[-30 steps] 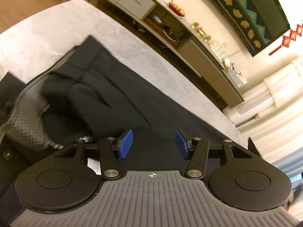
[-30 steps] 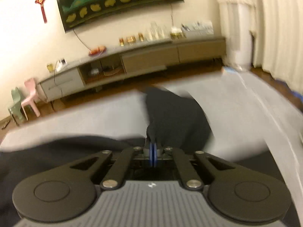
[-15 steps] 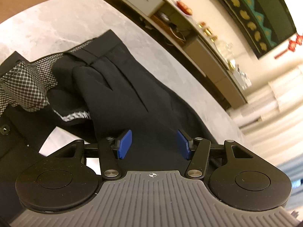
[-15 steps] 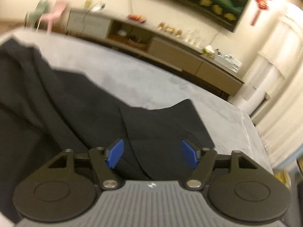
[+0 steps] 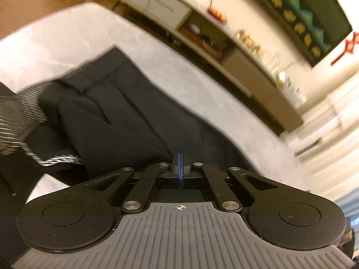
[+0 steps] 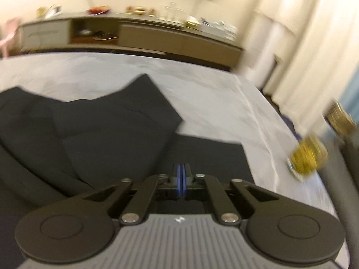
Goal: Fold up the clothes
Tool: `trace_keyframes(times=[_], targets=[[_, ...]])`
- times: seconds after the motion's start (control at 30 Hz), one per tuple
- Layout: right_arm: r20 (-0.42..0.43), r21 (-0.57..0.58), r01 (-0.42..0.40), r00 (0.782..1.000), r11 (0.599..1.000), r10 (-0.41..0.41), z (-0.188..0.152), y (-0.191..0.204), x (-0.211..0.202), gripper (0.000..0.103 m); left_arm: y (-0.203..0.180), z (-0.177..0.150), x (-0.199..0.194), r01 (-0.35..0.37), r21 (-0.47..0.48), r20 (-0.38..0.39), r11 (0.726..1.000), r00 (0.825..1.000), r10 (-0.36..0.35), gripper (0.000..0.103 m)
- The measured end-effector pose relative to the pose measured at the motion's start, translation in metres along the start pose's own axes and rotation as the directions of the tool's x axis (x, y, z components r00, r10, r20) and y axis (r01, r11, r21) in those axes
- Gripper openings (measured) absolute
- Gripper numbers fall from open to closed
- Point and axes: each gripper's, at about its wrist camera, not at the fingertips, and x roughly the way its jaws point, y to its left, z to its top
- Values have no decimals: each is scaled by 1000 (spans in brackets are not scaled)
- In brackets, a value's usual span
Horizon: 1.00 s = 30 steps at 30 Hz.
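Black trousers [image 5: 125, 121] lie spread on the grey table top [image 5: 67, 44], waistband toward the far left, with checked lining [image 5: 20, 112] turned out. My left gripper [image 5: 180, 157] is low over the trouser leg, its blue pads closed together on a ridge of cloth that runs up to the tips. In the right wrist view the trousers [image 6: 101, 134] end in a folded leg with a raised corner. My right gripper [image 6: 181, 167] is shut, pads pinched at the edge of the flat leg panel. The cloth inside either pinch is hidden.
A long low cabinet [image 5: 224, 51] with ornaments runs behind the table [image 6: 202, 85]. A blurred yellow object [image 6: 307, 157] sits at the table's right edge. Pale curtains [image 6: 314, 44] hang at the right. Bare grey surface lies beyond the trousers.
Both grippers stood open over the trousers half a second ago and are closed now. The right gripper, which held a lifted leg a second ago, swung and dropped to the leg's edge.
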Motion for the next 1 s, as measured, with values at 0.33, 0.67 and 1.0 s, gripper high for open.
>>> trace_keyframes(times=[0.33, 0.67, 1.0], targets=[[84, 36, -134, 988, 990, 130, 6, 2, -13, 57, 45, -7, -57, 48, -131, 30, 990, 999, -45, 15], [-8, -296, -199, 979, 934, 206, 31, 96, 30, 76, 3, 2, 47, -73, -99, -147, 992, 987, 58, 55], [-66, -250, -153, 988, 956, 141, 58, 99, 54, 2, -5, 5, 12, 0, -53, -59, 999, 998, -3, 0]])
